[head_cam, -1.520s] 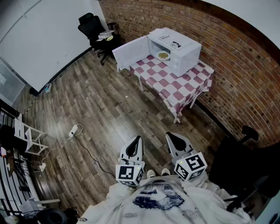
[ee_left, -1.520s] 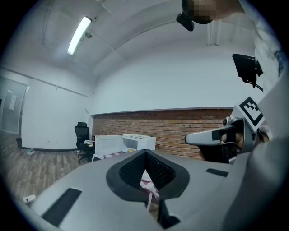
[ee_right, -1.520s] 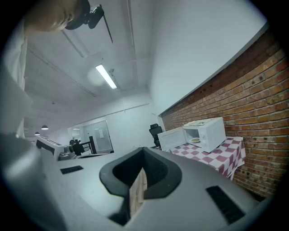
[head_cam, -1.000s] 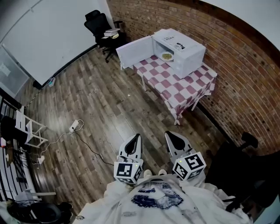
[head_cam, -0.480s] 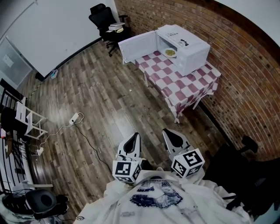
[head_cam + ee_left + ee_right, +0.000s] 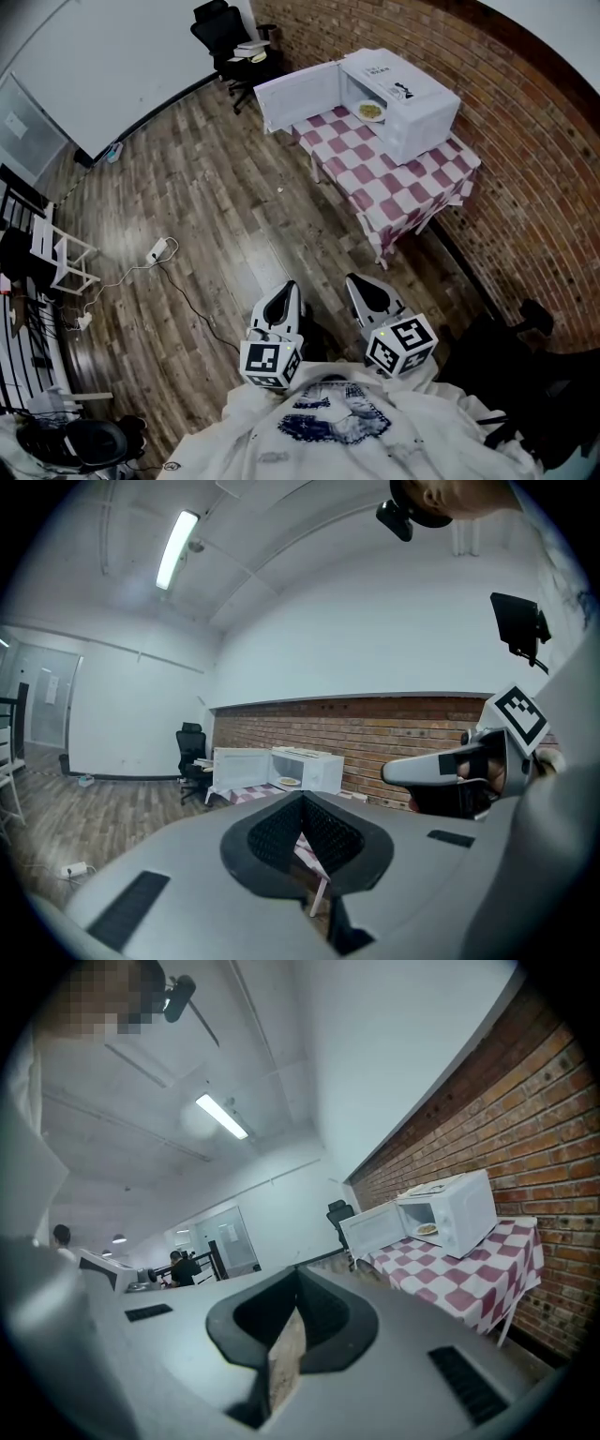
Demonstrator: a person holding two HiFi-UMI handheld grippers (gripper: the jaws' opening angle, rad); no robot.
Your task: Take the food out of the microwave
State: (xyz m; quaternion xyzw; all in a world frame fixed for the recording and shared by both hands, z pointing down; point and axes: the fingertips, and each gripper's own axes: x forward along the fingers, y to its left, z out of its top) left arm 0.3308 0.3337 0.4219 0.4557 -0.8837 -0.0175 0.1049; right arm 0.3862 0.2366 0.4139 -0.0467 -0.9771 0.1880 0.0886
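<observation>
A white microwave (image 6: 409,90) stands on a table with a pink-and-white checked cloth (image 6: 405,190) by the brick wall, its door (image 6: 298,96) swung wide open to the left. Inside lies a plate of food (image 6: 371,111), also visible in the left gripper view (image 6: 290,782) and the right gripper view (image 6: 427,1229). My left gripper (image 6: 291,286) and right gripper (image 6: 352,279) are held side by side close to the body, far from the table, over the wooden floor. Both are shut with nothing between their jaws.
A black office chair (image 6: 223,30) with things on its seat stands beyond the microwave door. A power strip (image 6: 157,250) with a cable lies on the floor at left, near a white rack (image 6: 49,251). A dark chair (image 6: 525,323) sits at right.
Both grippers have edged forward in the head view, still shut. The view has swung, so the table and microwave sit a little further right.
</observation>
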